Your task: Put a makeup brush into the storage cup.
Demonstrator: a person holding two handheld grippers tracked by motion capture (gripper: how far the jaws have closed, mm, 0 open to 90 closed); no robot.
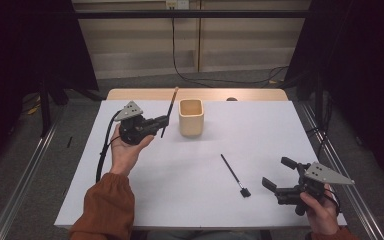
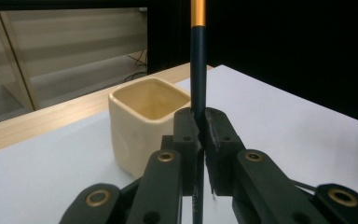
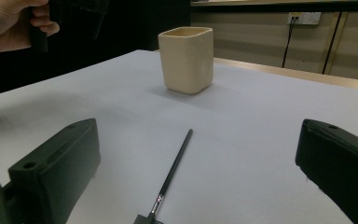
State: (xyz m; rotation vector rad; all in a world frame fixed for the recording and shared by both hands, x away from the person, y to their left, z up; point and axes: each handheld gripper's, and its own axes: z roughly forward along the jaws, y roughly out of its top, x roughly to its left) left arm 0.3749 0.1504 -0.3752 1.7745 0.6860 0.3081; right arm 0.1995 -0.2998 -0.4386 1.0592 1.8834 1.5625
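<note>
Left gripper (image 1: 161, 121) clamped on a dark brush (image 1: 169, 111) beside the cream cup (image 1: 191, 117); right gripper (image 1: 276, 176) spread wide near a second brush (image 1: 234, 174)

The left gripper was held above the white table (image 1: 190, 200) at its far left, its jaws pressed together on the dark brush's handle, which stood steeply, its orange-banded upper part leaning toward the far edge, just left of the square cream cup. The cup stood upright near the middle of the far side. A second, slimmer black brush lay flat on the table right of centre, its square head toward the near edge. The right gripper was held at the near right corner, its jaws wide apart and holding nothing, pointing left toward that brush but well clear of it
</note>
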